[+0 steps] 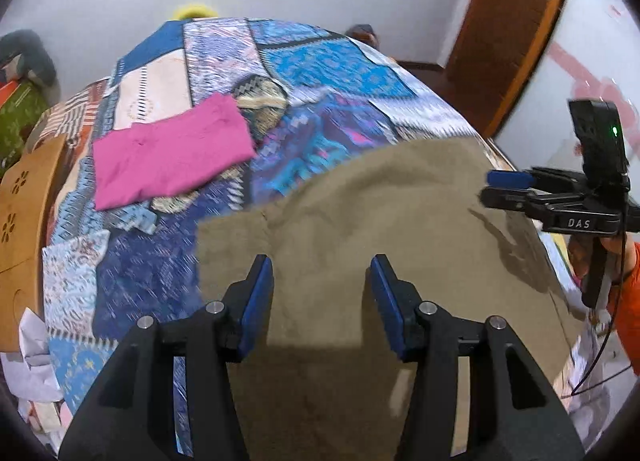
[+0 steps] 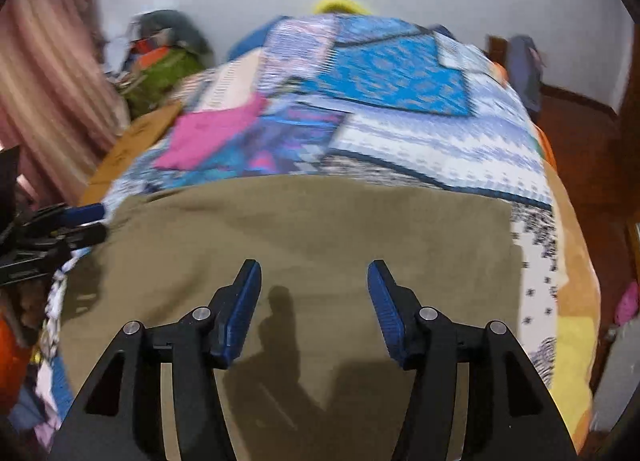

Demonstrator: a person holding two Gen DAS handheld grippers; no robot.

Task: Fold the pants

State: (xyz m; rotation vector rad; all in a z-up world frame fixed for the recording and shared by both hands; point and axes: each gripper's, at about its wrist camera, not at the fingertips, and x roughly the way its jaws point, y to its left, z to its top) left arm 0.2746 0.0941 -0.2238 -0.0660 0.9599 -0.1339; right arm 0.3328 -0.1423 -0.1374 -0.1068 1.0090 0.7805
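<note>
Olive-brown pants (image 1: 360,229) lie spread flat on a patterned blue bedspread (image 1: 320,73); they fill the lower half of the right wrist view (image 2: 320,229) too. My left gripper (image 1: 322,265) is open and empty, just above the pants near their left edge. My right gripper (image 2: 314,269) is open and empty over the middle of the pants. The right gripper also shows in the left wrist view (image 1: 506,189) above the pants' right side. The left gripper shows at the left edge of the right wrist view (image 2: 90,223).
A folded pink garment (image 1: 172,155) lies on the bed, back left of the pants. A wooden headboard (image 1: 24,213) runs along the left. A brown door frame (image 1: 516,21) stands at back right. Clutter lies on the floor at lower left (image 1: 32,373).
</note>
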